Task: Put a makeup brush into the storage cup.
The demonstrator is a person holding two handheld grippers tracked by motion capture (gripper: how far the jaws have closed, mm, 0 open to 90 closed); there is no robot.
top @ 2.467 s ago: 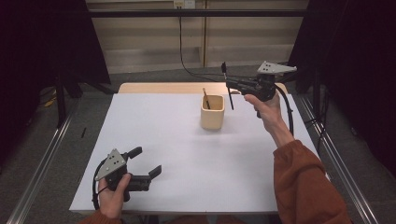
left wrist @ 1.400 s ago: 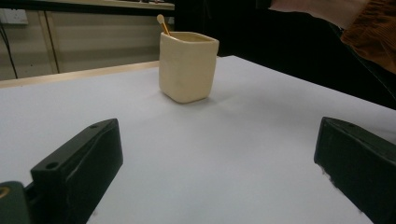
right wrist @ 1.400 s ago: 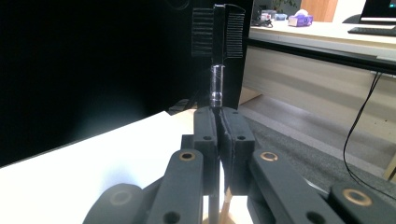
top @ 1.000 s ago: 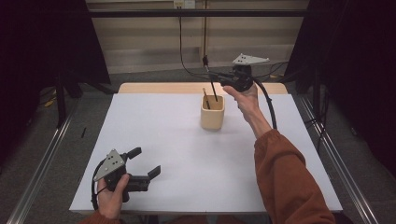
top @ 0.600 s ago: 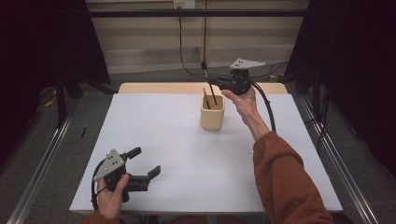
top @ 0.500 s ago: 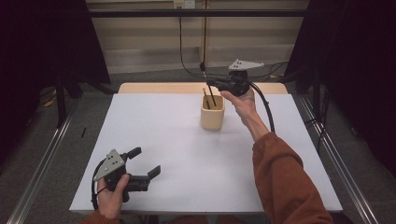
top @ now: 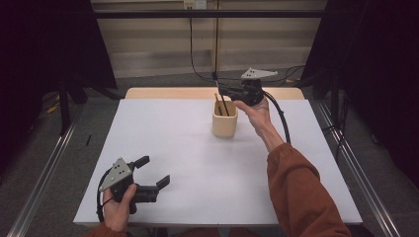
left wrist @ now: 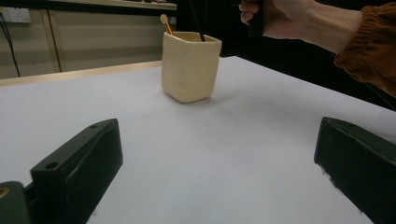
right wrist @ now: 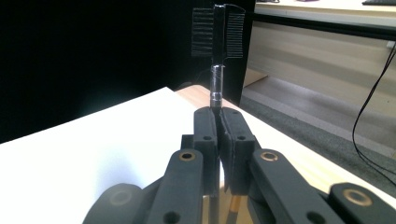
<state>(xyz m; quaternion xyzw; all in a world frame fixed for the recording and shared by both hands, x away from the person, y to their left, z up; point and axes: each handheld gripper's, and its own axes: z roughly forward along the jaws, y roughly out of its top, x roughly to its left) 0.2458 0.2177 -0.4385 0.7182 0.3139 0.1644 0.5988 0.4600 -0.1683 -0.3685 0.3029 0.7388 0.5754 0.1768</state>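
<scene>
Brow brush [right wrist: 218, 56], black handle with comb and bristle head, stands upright pinched in my right gripper [right wrist: 218, 122]; jaws clamped tight on the handle just under its silver ferrule, head sticking up past the jaw tips; in the high view the brush [top: 221, 96] slants down from the right gripper [top: 221, 88] with its lower end inside the cup [top: 225, 120], so the gripper sits just above the cup's rim, over its far side; from the left gripper view a thin black stem [left wrist: 200, 28] rises out of the cup [left wrist: 190, 65]; a wooden stick [top: 217, 101] with a rounded tip also leans in the cup, near the brush, contact between them cannot be told; cup is cream, squarish, upright on the white table [top: 168, 143], toward the far edge near centre; my right hand [top: 257, 111] grips the tool from the right of the cup, cable trailing off behind; my left gripper [top: 153, 173] rests at the near left corner of the table, well apart from the cup, jaws spread wide, nothing between them, pointing toward the cup.
</scene>
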